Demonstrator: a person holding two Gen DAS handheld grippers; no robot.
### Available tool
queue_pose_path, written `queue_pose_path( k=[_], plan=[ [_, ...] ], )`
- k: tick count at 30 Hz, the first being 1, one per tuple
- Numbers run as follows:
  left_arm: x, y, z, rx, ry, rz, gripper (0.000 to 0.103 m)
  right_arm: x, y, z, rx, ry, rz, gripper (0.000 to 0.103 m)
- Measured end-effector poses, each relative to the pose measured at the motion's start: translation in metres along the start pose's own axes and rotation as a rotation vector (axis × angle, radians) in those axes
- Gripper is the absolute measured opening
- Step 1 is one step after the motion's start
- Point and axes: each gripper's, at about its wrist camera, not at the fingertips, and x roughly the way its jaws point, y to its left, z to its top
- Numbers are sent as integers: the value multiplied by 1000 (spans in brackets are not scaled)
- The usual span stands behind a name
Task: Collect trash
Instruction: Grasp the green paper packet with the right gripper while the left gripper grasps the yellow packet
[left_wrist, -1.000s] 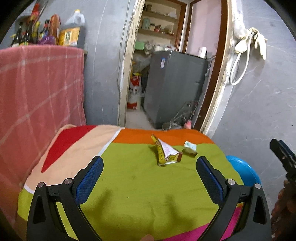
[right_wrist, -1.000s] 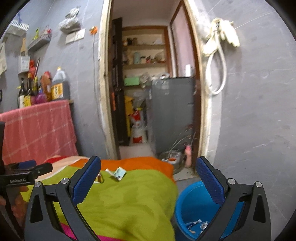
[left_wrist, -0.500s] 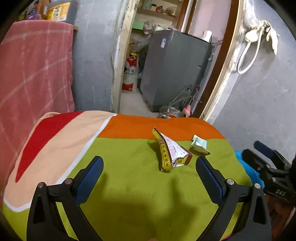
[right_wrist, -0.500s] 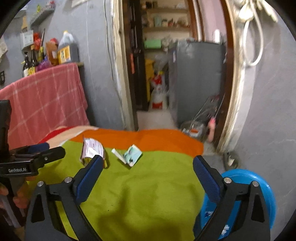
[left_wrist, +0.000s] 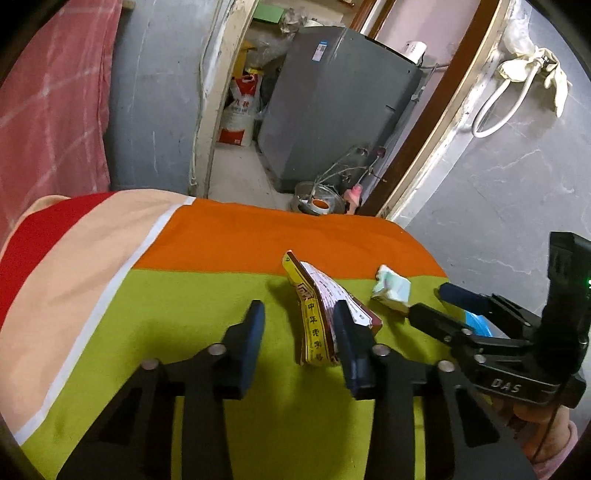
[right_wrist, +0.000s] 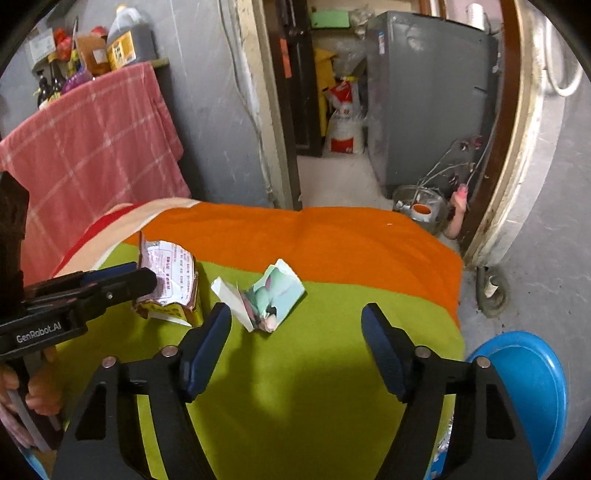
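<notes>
A crumpled yellow and white packet (left_wrist: 317, 317) lies on the green and orange cloth (left_wrist: 207, 302); it also shows in the right wrist view (right_wrist: 173, 284). My left gripper (left_wrist: 297, 325) is open, half closed; its right finger (left_wrist: 347, 343) overlaps the packet's right edge, and the packet lies mostly between the fingers. A pale green crumpled wrapper (left_wrist: 391, 291) lies to the packet's right, also in the right wrist view (right_wrist: 266, 295). My right gripper (right_wrist: 295, 325) is open and just short of that wrapper, which sits nearer its left finger.
A blue bin (right_wrist: 524, 391) stands on the floor at the table's right edge. A pink checked cloth (right_wrist: 92, 140) hangs at the left with bottles (right_wrist: 122, 40) above. A doorway behind the table shows a grey appliance (left_wrist: 332, 107) and a white sack (left_wrist: 238, 118).
Both grippers have moved forward and down toward the trash. The left gripper's fingers have narrowed around the packet. The right gripper's fingers have also narrowed near the green wrapper.
</notes>
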Motion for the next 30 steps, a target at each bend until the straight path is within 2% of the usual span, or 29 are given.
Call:
queue_pose_path(
  k=[7,14,22,28,30],
  plan=[
    [6,1,8,-4,20,-18,13,20,2,10,-20,39,24,61],
    [10,-2,10,13,21,1,9,23,5,13,-38,37,52,59],
    [8,3,14,6,-2,60,2,25,4,19,-28,21,71,59],
    [7,2,12,10,-4,55,2,31,7,24,-34,24,61,32],
    [6,0,11,13,0,47,2,32,8,25,-32,24,53,12]
  ],
)
